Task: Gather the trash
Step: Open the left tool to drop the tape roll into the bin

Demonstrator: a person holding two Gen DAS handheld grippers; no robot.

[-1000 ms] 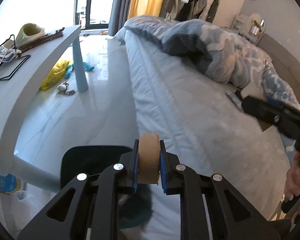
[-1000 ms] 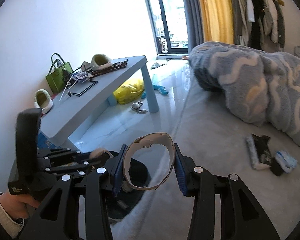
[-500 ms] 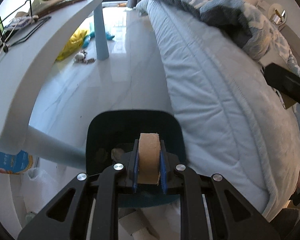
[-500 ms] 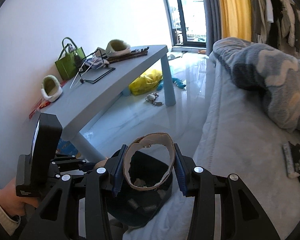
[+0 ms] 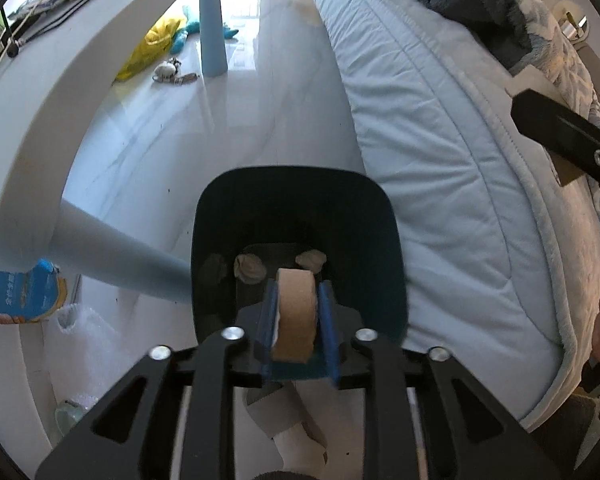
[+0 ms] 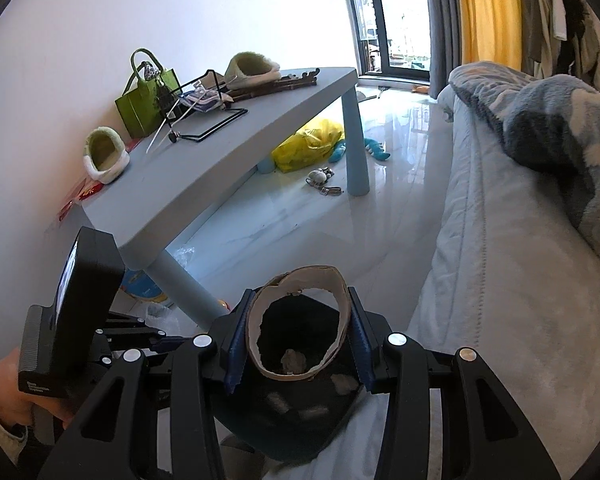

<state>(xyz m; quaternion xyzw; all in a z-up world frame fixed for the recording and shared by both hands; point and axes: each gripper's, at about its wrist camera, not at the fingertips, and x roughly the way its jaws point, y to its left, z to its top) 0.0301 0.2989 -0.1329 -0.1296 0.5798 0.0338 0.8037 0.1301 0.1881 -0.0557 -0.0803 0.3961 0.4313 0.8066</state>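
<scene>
A dark blue bin (image 5: 296, 184) stands on the floor between the bed and the table, with crumpled scraps (image 5: 250, 268) at its bottom. My left gripper (image 5: 298, 296) points steeply down into it. Its jaws are opening, and a brown cardboard roll (image 5: 294, 320) still sits between the blue pads, with a thin gap on its right side. My right gripper (image 6: 299, 320) hovers over the same bin (image 6: 300, 420), shut on a thin squashed cardboard ring (image 6: 320, 276). The left tool's black body (image 6: 80, 300) shows at lower left of the right wrist view, a hand under it.
A pale blue table (image 6: 228, 152) carries slippers, a green bag (image 6: 144, 100) and a wire stand. One table leg (image 5: 112, 256) runs close to the bin. A yellow bag (image 6: 306, 144) and a keychain (image 6: 322, 178) lie on the floor. The bed (image 5: 440, 160) borders the right.
Both grippers have come down and forward until they are over the bin. The left pads have spread slightly around the cardboard roll. The right gripper's hold on the ring is unchanged.
</scene>
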